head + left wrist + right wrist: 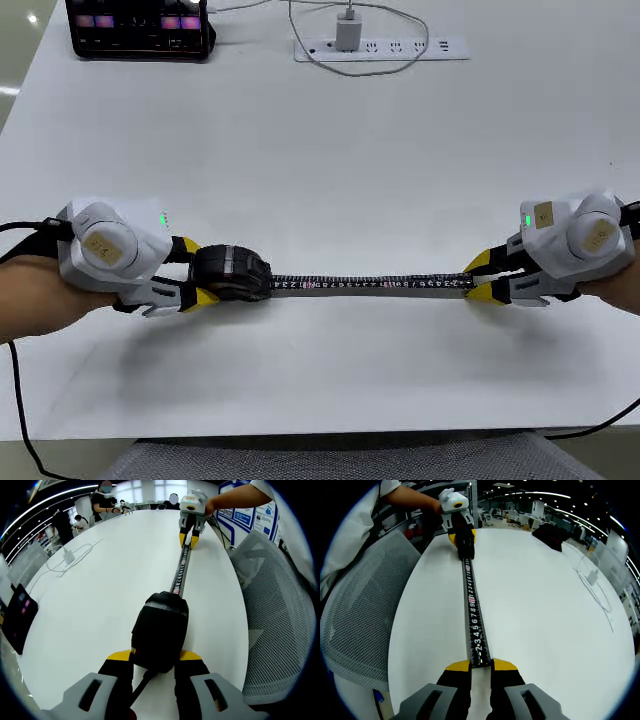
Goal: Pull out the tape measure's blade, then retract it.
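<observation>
A black tape measure case (231, 272) rests on the white table, and my left gripper (199, 272) is shut on it; the case (160, 630) sits between yellow fingertips (119, 656). Its dark blade (370, 284) with white numerals is drawn out to the right across the table. My right gripper (477, 277) is shut on the blade's end (480, 662), pinched between yellow fingertips (458, 667). From there the blade (472, 610) runs away to the left gripper (462, 535). The blade (180, 572) also runs from the case to the right gripper (189, 539).
A white power strip (380, 48) with a plugged charger and cable lies at the table's far edge. A black device (138, 26) with lit pink keys stands at the back left. A grey mesh chair (270, 630) sits at the near table edge. People stand at the far end (105, 495).
</observation>
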Demonstrator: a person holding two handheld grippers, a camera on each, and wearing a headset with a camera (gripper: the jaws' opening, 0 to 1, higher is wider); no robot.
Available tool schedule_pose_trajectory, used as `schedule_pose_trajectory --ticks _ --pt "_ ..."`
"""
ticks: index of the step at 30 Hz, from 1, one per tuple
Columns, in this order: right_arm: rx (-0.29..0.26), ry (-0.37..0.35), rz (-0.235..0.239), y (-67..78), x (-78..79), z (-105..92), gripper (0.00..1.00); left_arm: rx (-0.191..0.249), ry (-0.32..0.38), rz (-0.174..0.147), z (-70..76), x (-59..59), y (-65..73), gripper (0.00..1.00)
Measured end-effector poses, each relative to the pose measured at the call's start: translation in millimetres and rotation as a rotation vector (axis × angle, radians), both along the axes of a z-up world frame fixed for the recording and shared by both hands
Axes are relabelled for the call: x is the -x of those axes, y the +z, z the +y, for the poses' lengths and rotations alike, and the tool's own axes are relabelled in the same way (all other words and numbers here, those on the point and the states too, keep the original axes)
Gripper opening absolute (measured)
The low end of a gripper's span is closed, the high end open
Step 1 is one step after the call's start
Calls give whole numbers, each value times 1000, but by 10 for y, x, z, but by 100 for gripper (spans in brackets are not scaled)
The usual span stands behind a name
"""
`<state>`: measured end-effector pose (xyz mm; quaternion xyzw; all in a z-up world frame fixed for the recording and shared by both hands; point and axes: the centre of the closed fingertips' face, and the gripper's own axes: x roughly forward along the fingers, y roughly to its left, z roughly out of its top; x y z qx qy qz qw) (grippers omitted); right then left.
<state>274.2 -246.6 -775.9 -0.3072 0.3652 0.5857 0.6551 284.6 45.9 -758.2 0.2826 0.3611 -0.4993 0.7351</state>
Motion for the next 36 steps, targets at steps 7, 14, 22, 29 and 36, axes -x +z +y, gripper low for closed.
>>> schedule_pose_trajectory --ticks 7,14,22,29,36 --pt "15 -1 0 -7 -5 -5 11 4 14 2 0 -3 1 27" --pt "22 7 2 -10 0 -5 12 5 10 2 -4 -2 4 27" --pt "19 -19 25 1 29 8 21 4 15 0 7 -16 9 31" --pt "8 -24 22 24 24 22 22 10 30 9 22 -5 20 37" --pt "-37 -100 62 82 46 65 29 32 49 12 3 -12 62 42"
